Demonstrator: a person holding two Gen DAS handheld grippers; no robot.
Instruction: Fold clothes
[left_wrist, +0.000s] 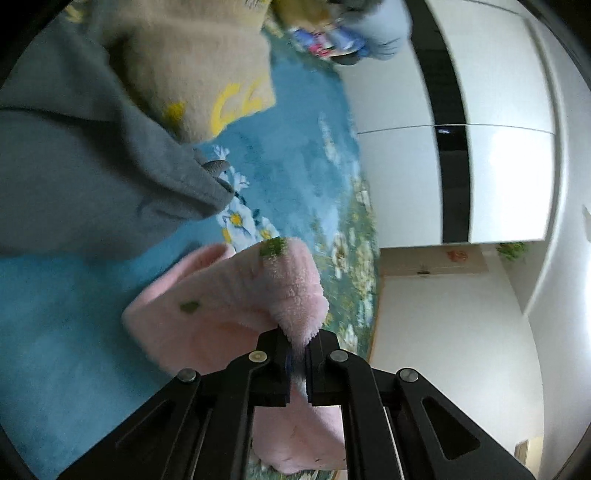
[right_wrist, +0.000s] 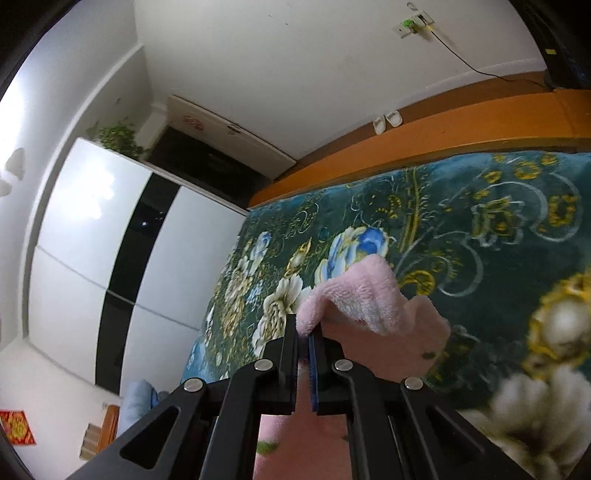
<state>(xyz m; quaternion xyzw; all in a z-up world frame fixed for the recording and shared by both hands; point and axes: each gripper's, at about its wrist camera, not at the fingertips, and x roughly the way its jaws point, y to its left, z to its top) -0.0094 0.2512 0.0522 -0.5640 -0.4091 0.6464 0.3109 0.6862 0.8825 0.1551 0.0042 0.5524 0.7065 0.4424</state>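
Note:
A fluffy pink garment (left_wrist: 229, 295) with small green marks lies bunched on the blue floral blanket (left_wrist: 74, 332). My left gripper (left_wrist: 297, 354) is shut on a fold of its edge, which bulges out above the fingertips. In the right wrist view my right gripper (right_wrist: 303, 347) is shut on another fold of the same pink garment (right_wrist: 369, 295), which hangs below the jaws over the dark green floral blanket (right_wrist: 480, 240).
A grey garment (left_wrist: 92, 177) and a beige knit with yellow letters (left_wrist: 199, 66) lie beyond the pink one. A pale blue bundle (left_wrist: 384, 33) sits at the far end. A white and black wardrobe (right_wrist: 110, 240) stands beside the bed. An orange bed frame (right_wrist: 443, 136) borders the blanket.

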